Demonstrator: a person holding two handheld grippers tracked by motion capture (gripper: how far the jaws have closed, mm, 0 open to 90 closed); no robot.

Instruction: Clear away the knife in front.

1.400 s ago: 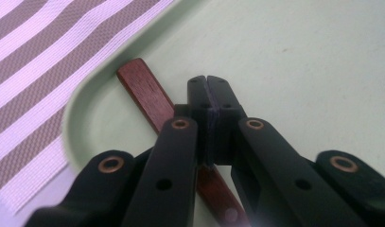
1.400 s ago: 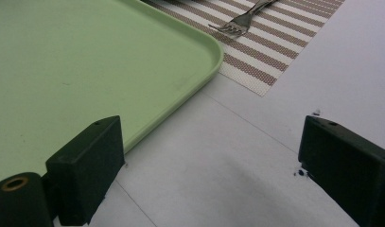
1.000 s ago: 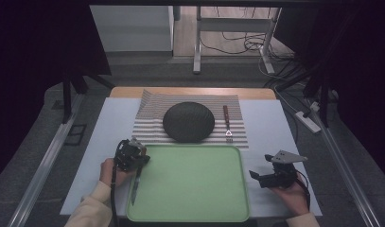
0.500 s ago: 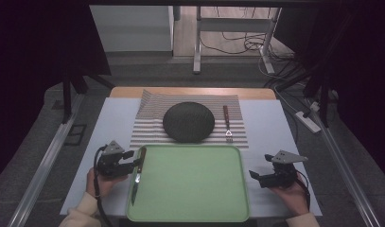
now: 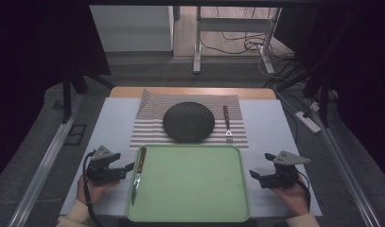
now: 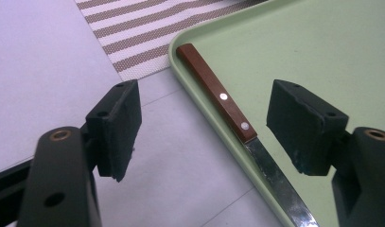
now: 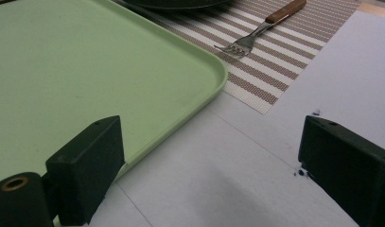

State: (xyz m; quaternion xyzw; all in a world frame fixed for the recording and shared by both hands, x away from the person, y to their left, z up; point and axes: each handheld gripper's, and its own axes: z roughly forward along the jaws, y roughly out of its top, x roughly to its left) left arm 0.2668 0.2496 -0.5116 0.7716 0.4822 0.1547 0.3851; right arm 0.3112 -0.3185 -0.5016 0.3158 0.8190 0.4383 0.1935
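Left hand-held gripper [image 5: 128,166] sits released just left of the green tray [image 5: 190,208], jaws just been opening with nothing between them (knife lies ahead of them). Right hand-held gripper [image 5: 252,174] released too, empty, just right of the tray on the desk [image 5: 270,123]. Knife [image 5: 137,173] lies along the tray's left edge, handle away.
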